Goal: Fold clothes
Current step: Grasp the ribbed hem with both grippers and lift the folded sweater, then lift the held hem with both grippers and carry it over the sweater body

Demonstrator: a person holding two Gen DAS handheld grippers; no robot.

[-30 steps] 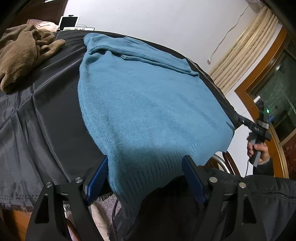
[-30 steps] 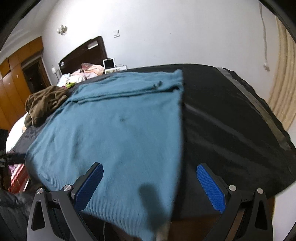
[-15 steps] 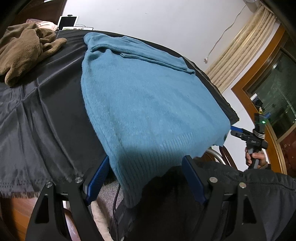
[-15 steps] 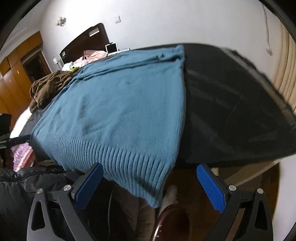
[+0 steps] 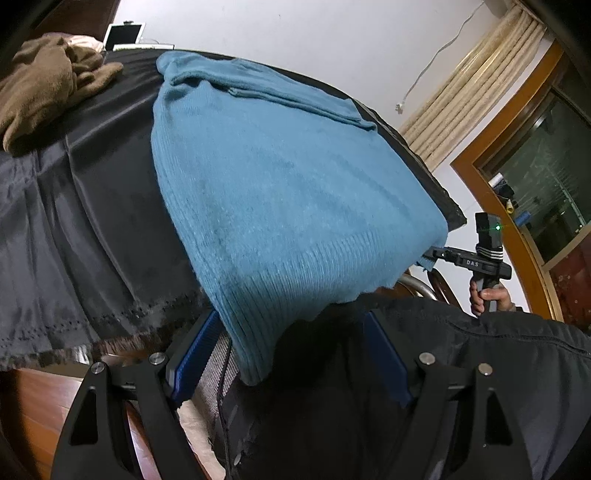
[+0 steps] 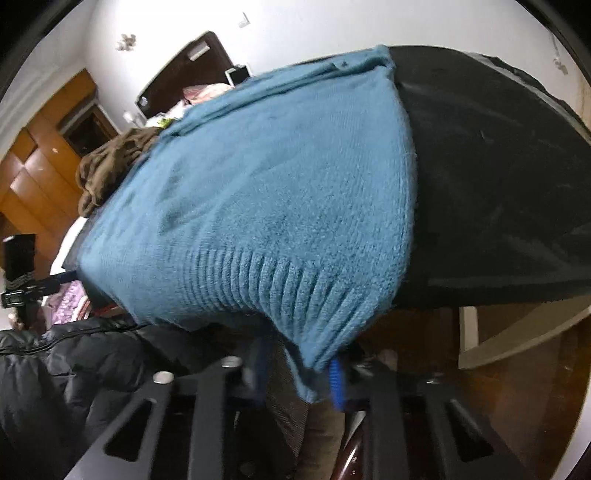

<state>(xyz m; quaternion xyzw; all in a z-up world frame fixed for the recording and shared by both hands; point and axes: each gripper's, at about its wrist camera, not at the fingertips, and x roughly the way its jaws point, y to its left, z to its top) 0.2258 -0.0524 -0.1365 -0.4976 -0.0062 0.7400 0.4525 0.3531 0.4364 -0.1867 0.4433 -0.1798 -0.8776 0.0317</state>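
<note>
A teal knit sweater (image 5: 280,192) lies flat on a black cloth-covered table (image 5: 92,206), its ribbed hem hanging over the near edge. My left gripper (image 5: 291,354) is open, its blue pads either side of the hem's left corner, not clamped. In the right wrist view the sweater (image 6: 280,192) fills the middle, and my right gripper (image 6: 303,376) has its jaws close together around the hem's right corner. The right gripper also shows in the left wrist view (image 5: 436,254) at the hem's far corner.
A brown garment (image 5: 48,85) lies bunched at the table's far left, also in the right wrist view (image 6: 110,166). A tablet (image 5: 123,35) stands at the far edge. My black jacket (image 5: 443,387) sits below the hem. Curtains and a wooden window frame (image 5: 517,155) are at right.
The right gripper's jaws have closed from wide open onto the hem's right corner. Both grippers have dropped below the table edge toward the hanging hem. The left gripper stays open.
</note>
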